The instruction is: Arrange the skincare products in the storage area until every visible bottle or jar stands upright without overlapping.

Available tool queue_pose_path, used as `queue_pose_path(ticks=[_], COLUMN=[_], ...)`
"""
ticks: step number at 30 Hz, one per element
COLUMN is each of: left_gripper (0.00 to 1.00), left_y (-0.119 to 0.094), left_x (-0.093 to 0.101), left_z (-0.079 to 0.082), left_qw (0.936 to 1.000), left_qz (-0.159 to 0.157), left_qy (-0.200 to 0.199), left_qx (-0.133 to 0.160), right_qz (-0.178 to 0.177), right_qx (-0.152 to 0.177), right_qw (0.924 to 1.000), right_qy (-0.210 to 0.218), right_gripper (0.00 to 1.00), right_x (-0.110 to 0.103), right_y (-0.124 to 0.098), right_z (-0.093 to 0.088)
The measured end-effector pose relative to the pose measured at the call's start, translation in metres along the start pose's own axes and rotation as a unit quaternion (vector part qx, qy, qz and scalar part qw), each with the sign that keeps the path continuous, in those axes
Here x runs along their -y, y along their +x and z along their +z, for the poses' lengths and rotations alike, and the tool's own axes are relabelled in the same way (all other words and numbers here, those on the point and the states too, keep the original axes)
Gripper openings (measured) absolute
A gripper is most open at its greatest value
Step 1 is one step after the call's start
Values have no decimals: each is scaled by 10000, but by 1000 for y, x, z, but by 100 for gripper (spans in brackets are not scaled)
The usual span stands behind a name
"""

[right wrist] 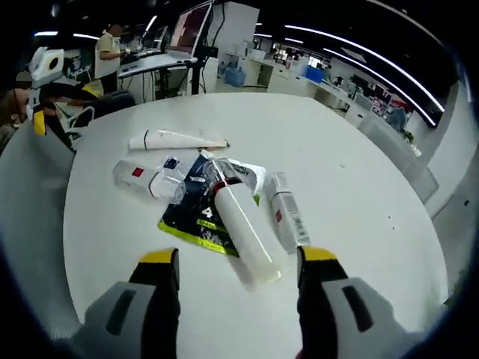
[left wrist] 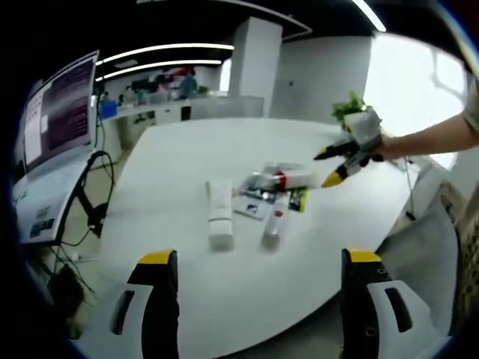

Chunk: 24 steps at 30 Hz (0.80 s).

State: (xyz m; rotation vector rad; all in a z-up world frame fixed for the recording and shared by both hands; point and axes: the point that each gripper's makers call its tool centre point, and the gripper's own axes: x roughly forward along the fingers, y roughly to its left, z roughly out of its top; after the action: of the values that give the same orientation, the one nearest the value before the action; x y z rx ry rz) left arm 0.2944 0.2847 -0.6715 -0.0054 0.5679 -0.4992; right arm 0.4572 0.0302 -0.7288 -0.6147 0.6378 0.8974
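All the skincare products lie flat in a cluster on the round white table (left wrist: pixel 187 149). A large white bottle with a red band (right wrist: pixel 241 221) lies on a dark sachet with a yellow-green edge (right wrist: pixel 187 221). Its end reaches between the tips of my open right gripper (right wrist: pixel 238 258); contact cannot be told. Beside it are a small white bottle with a red label (right wrist: pixel 287 217), a clear bottle (right wrist: pixel 146 178) and a white tube (right wrist: pixel 176 140). My left gripper (left wrist: pixel 260 262) is open and empty, short of the white tube (left wrist: pixel 220 213) and small bottle (left wrist: pixel 275 224). The right gripper (left wrist: pixel 335 166) reaches in at the banded bottle (left wrist: pixel 288 179).
A laptop (left wrist: pixel 60 112) on a stand with cables (left wrist: pixel 90 209) sits off the table's left side. A potted plant (left wrist: pixel 350 108) stands behind the person's forearm (left wrist: pixel 426 138). A chair (right wrist: pixel 112 101) and the left gripper (right wrist: pixel 52 101) are beyond the table's far edge.
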Motion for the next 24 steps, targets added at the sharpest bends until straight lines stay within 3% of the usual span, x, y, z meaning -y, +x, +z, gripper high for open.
queue_pose_path(ticks=[8,19,24], left_gripper=[87,87,87], left_y=[0,0,0], left_x=[-1,-3,-5], left_z=[0,-1,-2], left_qw=[10000,9998,9998], left_qz=[57,143,179], left_qy=[-35,-79,-103], left_qx=[-37,-69,-83], right_qz=[298,593,814], right_qx=[-195,-440,-578], right_qw=[9991,9961,9917], right_qy=[-235,-485,-810], right_gripper=[56,48,44], right_x=[9,3,2], right_y=[19,40,46], right_z=[-2,-1,1])
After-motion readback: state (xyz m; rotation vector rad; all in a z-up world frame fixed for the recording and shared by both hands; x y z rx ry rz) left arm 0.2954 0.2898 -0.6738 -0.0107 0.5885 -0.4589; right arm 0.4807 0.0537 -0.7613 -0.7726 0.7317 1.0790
